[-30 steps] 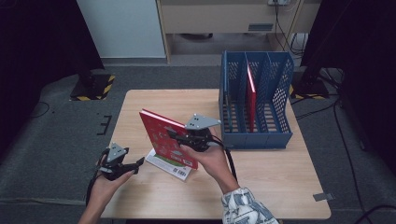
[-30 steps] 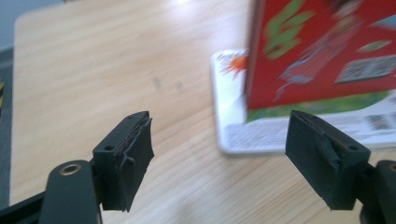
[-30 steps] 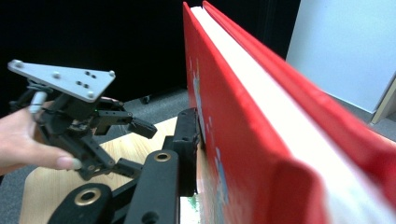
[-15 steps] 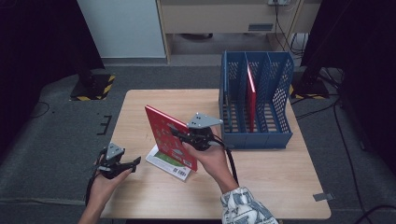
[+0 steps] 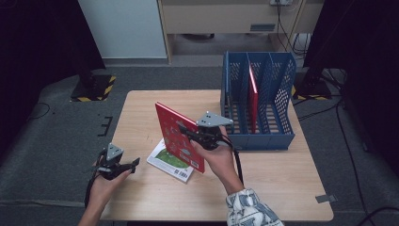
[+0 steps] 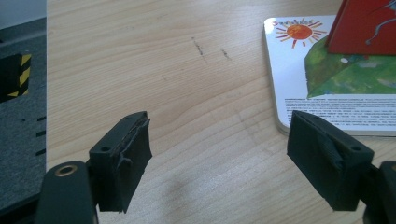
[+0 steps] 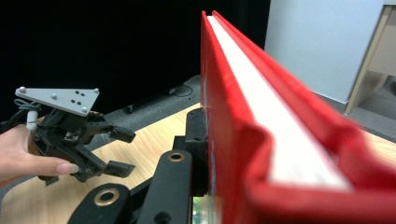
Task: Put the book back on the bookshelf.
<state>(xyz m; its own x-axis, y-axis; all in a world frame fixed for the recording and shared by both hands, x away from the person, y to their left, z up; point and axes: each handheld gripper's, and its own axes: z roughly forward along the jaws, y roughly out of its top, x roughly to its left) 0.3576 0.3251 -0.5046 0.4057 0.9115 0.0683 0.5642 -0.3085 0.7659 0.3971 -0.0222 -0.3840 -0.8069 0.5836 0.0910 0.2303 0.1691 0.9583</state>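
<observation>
My right claw (image 5: 188, 133) gripped the red book (image 5: 179, 137) upright over the table's (image 5: 282, 188) middle, above a flat book (image 5: 170, 161); my left claw (image 5: 131, 163) idled open near the front-left edge. Best kept vertical, spine aligned with a free rack (image 5: 282, 89) slot.

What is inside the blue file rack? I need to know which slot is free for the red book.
Inside the blue perforated plastic file rack, one thin red book stands upright in a middle slot. The other slots look empty, though the rack's front wall hides their floor.
</observation>
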